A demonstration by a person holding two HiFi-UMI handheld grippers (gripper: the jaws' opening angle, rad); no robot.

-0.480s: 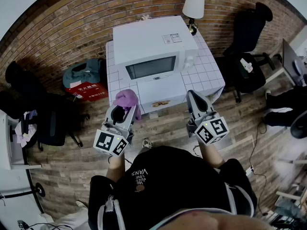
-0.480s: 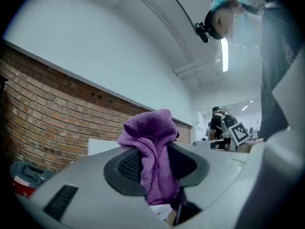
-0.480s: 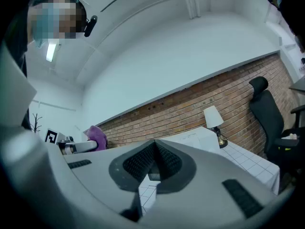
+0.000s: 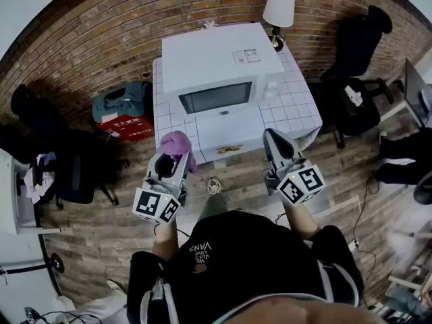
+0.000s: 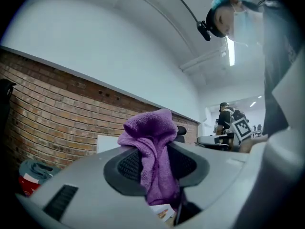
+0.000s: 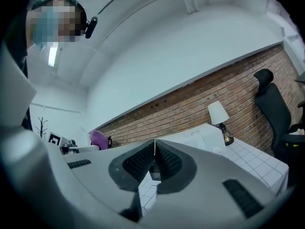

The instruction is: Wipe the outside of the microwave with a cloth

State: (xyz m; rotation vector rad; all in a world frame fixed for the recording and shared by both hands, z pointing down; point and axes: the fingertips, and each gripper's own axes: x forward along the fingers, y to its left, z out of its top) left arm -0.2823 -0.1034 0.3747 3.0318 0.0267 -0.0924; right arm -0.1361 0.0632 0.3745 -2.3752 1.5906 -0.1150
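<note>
The purple cloth (image 4: 176, 144) is held clamped in the jaws of the left gripper (image 4: 172, 158), bunched above the pads with a tail hanging between them. The right gripper (image 4: 272, 137) is seen with its jaws pressed together on nothing. Compared with half a second ago, very little has been altered: both grippers are kept at nearly the same height in front of the body, and only a slight shift of the head view and of a shoe (image 4: 214, 184) on the plank floor is noted. From this it is judged that wiping has not yet been started and that the approach is still being made. The cloth is carried short of the white microwave (image 4: 219, 63), apart from its front. The microwave is set on a table (image 4: 293, 96) covered in a white grid-patterned cloth. Nothing is seen between the cloth and the microwave front. A lamp (image 4: 279, 9) stands at the far right corner close to the microwave, so that side is judged awkward to wipe. A teal bag (image 4: 121, 100) lies left of the table, and a black office chair (image 4: 354, 42) stands to the right against the brick wall (image 4: 88, 39).
</note>
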